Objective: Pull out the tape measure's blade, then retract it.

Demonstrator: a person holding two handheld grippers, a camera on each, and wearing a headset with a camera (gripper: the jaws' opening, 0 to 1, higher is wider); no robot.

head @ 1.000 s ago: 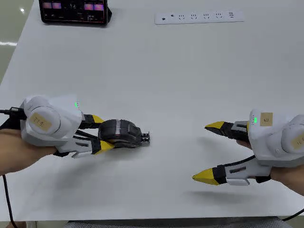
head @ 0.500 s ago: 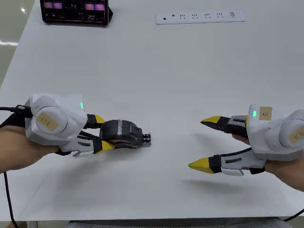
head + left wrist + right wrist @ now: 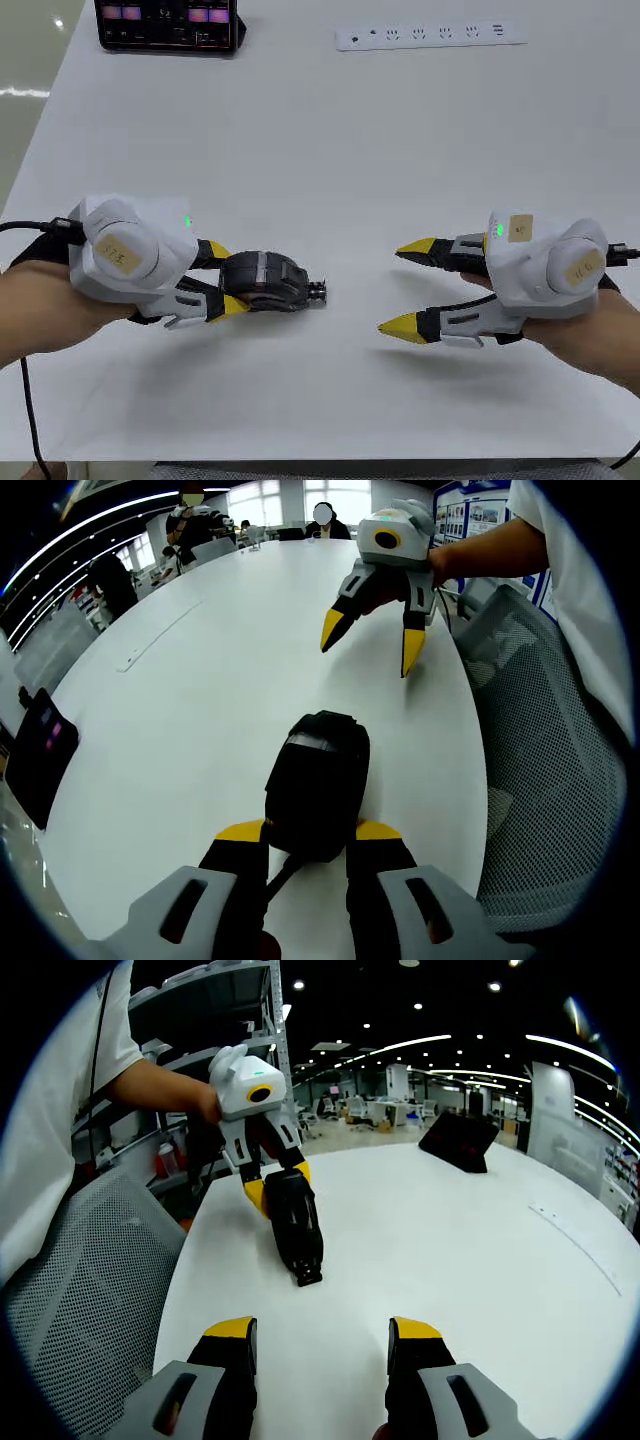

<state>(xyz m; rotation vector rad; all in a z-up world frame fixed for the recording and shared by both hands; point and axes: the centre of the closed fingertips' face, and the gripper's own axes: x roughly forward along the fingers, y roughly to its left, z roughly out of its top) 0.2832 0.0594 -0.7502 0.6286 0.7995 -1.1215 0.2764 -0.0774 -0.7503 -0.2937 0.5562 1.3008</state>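
Note:
A black tape measure point(image 3: 265, 281) lies on the white table point(image 3: 330, 160), its blade hook point(image 3: 321, 291) pointing right and the blade drawn in. My left gripper point(image 3: 223, 277) is shut on the rear of its case. In the left gripper view the tape measure point(image 3: 317, 780) sits between my yellow-tipped jaws. My right gripper point(image 3: 407, 287) hovers open a short way right of the hook, touching nothing. The right gripper view shows the tape measure point(image 3: 294, 1223) ahead and to the left of my right gripper point(image 3: 322, 1329), with the left gripper point(image 3: 273, 1182) behind it.
A white power strip point(image 3: 430, 36) lies at the far edge of the table. A dark device with a lit screen point(image 3: 168, 24) stands at the back left. A mesh chair point(image 3: 540, 770) is beside the table's near edge. People sit far off across the room.
My right gripper has moved left, closer to the tape measure's hook, and stays open. The left gripper keeps its hold on the case.

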